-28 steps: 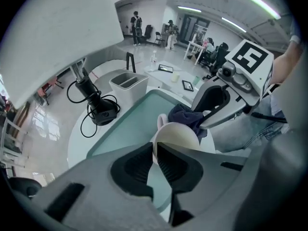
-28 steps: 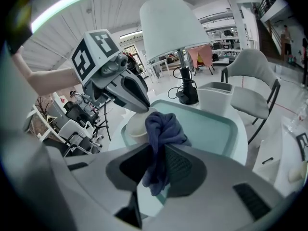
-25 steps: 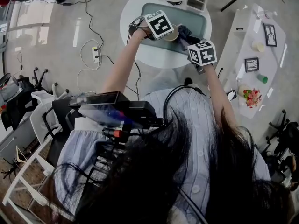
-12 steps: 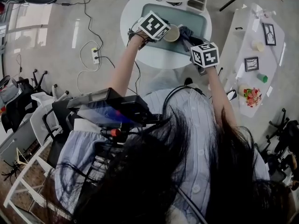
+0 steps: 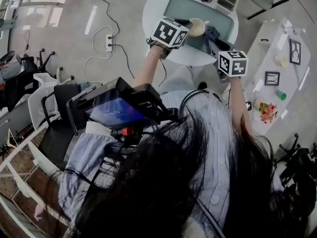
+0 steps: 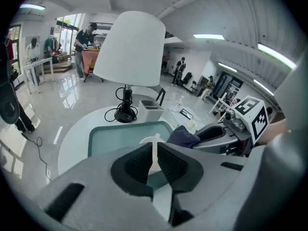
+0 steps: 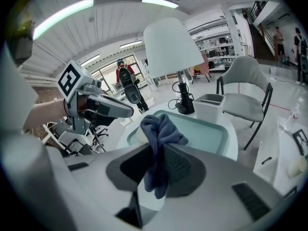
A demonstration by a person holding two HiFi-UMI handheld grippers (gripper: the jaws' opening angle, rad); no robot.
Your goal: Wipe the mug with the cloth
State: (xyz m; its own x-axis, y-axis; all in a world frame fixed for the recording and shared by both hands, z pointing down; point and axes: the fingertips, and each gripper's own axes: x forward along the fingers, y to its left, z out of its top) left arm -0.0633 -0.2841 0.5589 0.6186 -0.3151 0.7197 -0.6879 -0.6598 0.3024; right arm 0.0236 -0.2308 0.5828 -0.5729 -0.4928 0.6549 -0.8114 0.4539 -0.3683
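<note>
Upper centre of the head view, over the round white surface [image 5: 157, 11]: left gripper [image 6: 154, 157], fingers clenched on the thin rim wall of the rigid, breakable cream ceramic mug [image 5: 196, 28]; right gripper [image 7: 156, 170], fingers pinching the soft, limp dark-blue cloth [image 7: 159, 126] just beside it.

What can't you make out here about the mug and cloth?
The mug: in the left gripper view the left claw covers all but a thin white edge, so which part it clamps is unclear.
Whether the cloth touches the mug: too small in the head view; in the right gripper view the cloth itself blocks the spot.
</note>
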